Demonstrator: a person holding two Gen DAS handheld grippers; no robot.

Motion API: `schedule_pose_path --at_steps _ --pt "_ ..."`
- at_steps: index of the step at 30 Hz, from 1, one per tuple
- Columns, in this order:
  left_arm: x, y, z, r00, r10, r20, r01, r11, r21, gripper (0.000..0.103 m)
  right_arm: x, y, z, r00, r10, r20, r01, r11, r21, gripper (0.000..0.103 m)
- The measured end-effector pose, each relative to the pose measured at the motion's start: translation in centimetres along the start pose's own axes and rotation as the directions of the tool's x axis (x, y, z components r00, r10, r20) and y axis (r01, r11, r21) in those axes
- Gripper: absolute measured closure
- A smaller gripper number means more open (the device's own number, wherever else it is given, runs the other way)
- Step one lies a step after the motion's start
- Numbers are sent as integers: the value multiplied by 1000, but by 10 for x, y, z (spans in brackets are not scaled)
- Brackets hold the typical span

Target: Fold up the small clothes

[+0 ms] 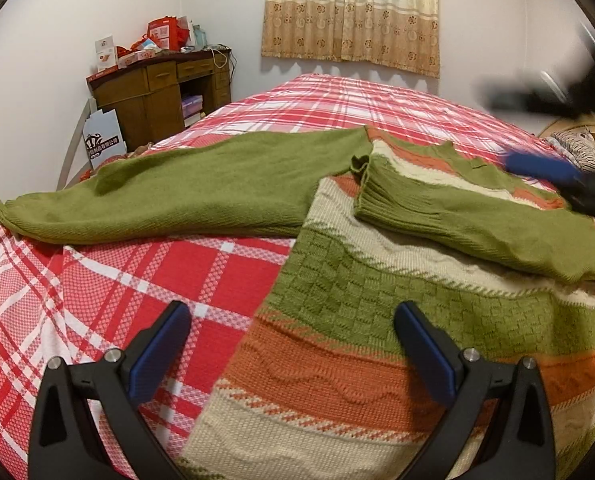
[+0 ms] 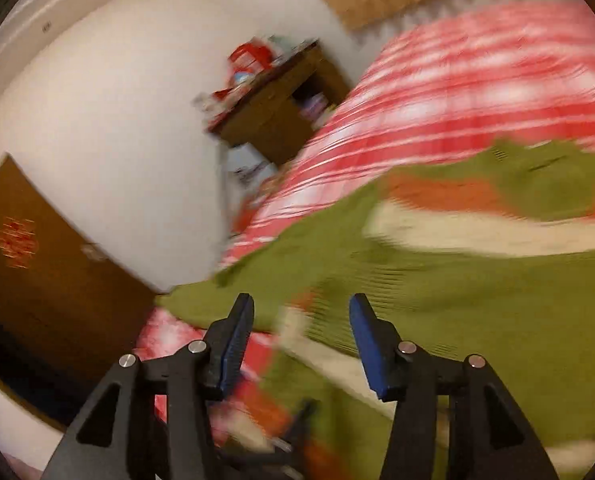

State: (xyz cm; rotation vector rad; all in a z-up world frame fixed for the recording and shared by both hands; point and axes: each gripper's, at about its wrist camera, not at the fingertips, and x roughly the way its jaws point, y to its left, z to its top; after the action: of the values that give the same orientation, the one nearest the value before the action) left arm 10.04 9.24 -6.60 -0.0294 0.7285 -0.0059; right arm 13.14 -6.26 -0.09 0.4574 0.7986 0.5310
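Left wrist view: the left gripper point(image 1: 293, 354) hangs wide and empty over the near hem of the striped sweater point(image 1: 377, 320) on the plaid bedspread point(image 1: 137, 280); through blur, the right gripper point(image 2: 301, 340) seems parted, empty, above a green sleeve point(image 2: 437, 288)

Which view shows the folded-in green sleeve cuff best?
Left wrist view: the cuff is sharp, its ribbing clear, lying on the sweater body. Right wrist view is motion-blurred; the ribbed green sleeve shows only as a smear just beyond the open right tongs.
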Motion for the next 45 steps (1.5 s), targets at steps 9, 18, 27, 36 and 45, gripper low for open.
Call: schedule_pose_path --at_steps 9,18,27,36,45 --pt "2 -2 1 1000 5 -8 -5 1000 3 0 -156 -84 -67 878 -463 120 451 885 118 52" --pt "-20 -36 35 998 49 32 -54 988 145 0 -180 -105 -98 826 -561 51 558 828 57 52" --pt "31 -67 83 993 120 3 -119 987 109 0 -134 -116 -73 741 -670 48 670 742 7 52" --pt "67 -56 65 983 150 -106 -142 987 82 0 -187 -165 -88 670 -742 32 733 668 127 50" --pt "65 -56 61 984 138 -112 -132 990 54 0 -220 -132 -92 591 -802 90 800 596 61 52"
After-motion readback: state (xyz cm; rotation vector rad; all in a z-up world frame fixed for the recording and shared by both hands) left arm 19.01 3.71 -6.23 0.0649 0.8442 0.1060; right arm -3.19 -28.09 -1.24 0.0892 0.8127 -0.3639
